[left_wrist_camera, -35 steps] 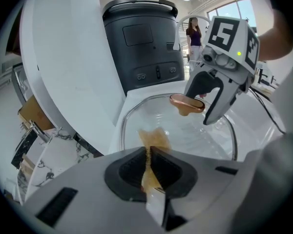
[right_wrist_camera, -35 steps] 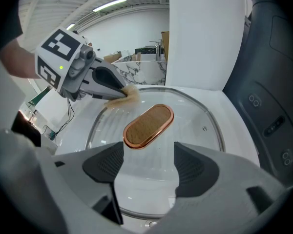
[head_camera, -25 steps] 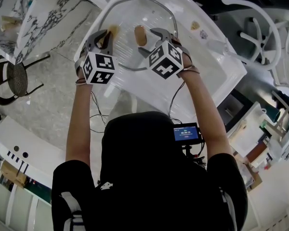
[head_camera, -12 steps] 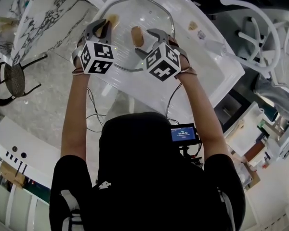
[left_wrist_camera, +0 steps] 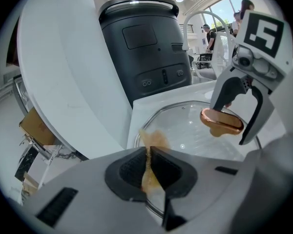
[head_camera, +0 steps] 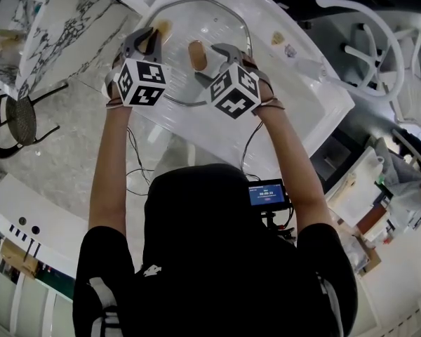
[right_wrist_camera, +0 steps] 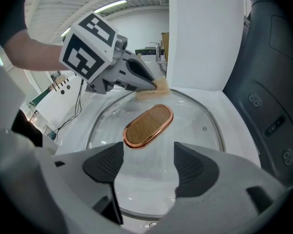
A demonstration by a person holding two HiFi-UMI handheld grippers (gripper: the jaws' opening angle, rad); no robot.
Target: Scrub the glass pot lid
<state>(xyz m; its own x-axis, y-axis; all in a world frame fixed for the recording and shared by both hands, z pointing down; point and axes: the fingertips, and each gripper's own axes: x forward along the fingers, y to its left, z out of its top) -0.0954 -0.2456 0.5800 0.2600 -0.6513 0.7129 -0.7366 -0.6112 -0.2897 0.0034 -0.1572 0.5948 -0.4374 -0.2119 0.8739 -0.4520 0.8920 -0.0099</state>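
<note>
Glass pot lid (head_camera: 221,27) flat on white counter (head_camera: 295,97); left gripper (left_wrist_camera: 149,162) pinched on tan scrub pad (left_wrist_camera: 155,140) at lid's rim; right gripper (right_wrist_camera: 146,165) spread, empty, copper handle (right_wrist_camera: 149,126) just ahead; risk: unbraced lid skids under scrubbing.

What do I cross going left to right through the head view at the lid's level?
Marble table → left tool, shut on the tan scrub pad → copper lid handle → right tool, open.
</note>
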